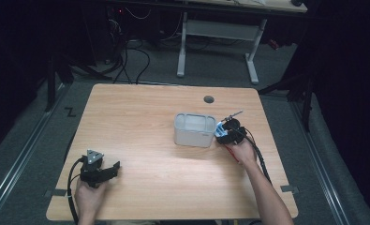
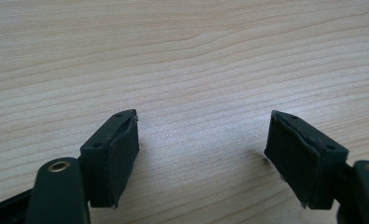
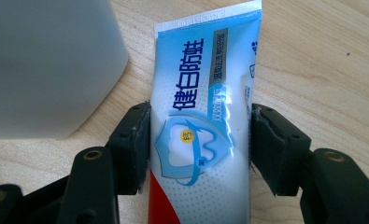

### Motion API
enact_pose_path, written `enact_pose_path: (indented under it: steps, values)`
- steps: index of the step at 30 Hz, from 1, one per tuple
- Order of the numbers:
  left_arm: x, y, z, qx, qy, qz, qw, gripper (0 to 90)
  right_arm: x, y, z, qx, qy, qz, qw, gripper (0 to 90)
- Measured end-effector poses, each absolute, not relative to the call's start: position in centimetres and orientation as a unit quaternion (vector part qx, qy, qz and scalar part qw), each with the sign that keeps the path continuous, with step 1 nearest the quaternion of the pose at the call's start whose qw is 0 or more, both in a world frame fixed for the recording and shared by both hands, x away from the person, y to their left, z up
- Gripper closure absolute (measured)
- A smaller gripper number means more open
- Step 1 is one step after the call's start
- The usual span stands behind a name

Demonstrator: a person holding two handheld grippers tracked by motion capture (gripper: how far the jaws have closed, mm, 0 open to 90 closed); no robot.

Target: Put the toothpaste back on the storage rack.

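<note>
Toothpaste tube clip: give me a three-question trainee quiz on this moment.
1. True or false: the left gripper holds something.
2. The tube sits between which gripper's jaws? A) left B) right
3. What stands on the table just beside the tube?

Key: 1 false, its jaws are open over bare wood. 2 B. 3 the white bin.

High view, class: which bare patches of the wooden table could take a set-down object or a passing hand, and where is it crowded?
Bare wood runs from the light wooden table's far-left edge down to the left gripper, and along the near edge between both forearms. It is crowded beside the white plastic bin, where the right gripper clamps a blue-and-white toothpaste tube.
</note>
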State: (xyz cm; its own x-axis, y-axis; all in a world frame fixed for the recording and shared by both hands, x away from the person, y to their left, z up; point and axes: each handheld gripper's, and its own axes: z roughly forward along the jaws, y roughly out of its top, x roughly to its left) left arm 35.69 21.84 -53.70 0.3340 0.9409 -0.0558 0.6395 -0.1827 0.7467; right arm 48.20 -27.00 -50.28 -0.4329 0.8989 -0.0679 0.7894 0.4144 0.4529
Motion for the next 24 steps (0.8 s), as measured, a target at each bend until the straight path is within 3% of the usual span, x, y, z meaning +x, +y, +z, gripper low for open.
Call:
enact_pose_path:
  steps: [16,24]
  values:
    - [35.68,21.85,-53.7,0.738,0.536,0.215,0.35,25.9,48.57,-27.6,-50.15,0.522,0.825,0.182,0.121,45.1]
    - [35.68,21.84,-53.71,0.738,0.536,0.216,0.35,26.0,48.53,-27.43,-49.83,0.518,0.829,0.178,0.116,54.2]
